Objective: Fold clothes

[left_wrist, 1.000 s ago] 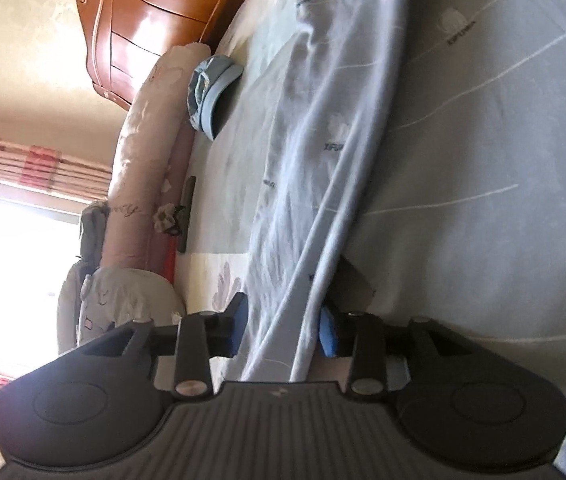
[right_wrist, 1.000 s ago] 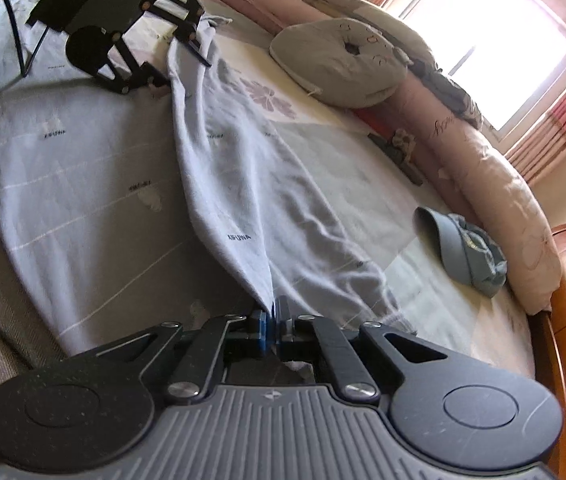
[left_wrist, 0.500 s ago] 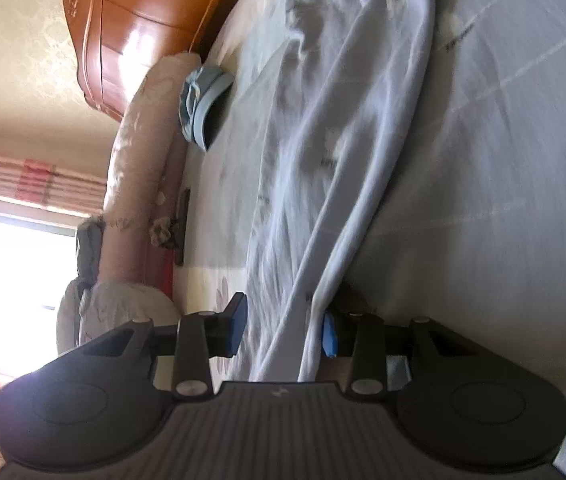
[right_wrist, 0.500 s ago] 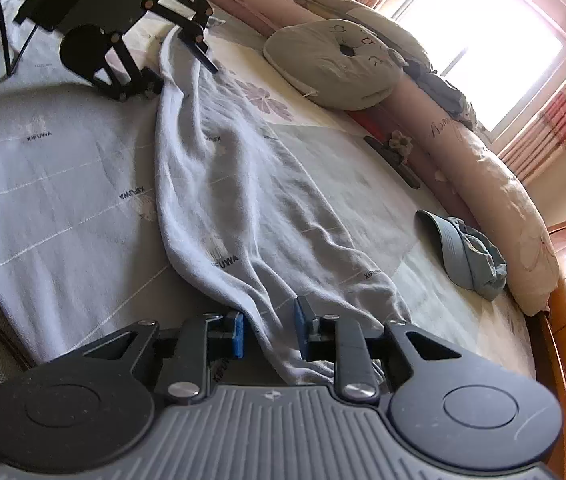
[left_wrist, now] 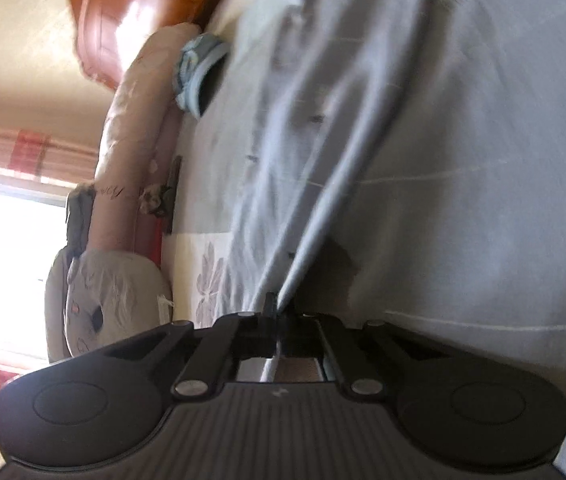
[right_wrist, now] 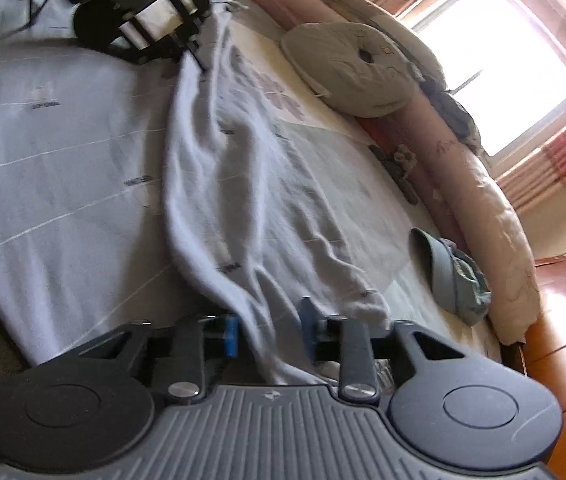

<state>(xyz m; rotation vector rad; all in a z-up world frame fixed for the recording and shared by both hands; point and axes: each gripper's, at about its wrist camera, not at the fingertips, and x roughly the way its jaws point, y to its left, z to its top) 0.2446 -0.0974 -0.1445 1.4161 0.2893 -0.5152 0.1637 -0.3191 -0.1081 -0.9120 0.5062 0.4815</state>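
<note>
Pale grey garment part-gathered on the bed, one end pinched

Left wrist view: the left gripper has its jaws together, clamped on a bunched end of the garment, which runs away taut in a long ridge over the bed; no tidy fold shows, so folding looks unfinished. Right wrist view: the right gripper stands with jaws apart; the garment's other end lies loosely between them, ungripped; whether it touches the blue fingertips I cannot tell.

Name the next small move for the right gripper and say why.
Probably close the right gripper on the grey garment: its jaws stand open with the cloth's end lying between them, while the left gripper is already shut on the far end.
</note>
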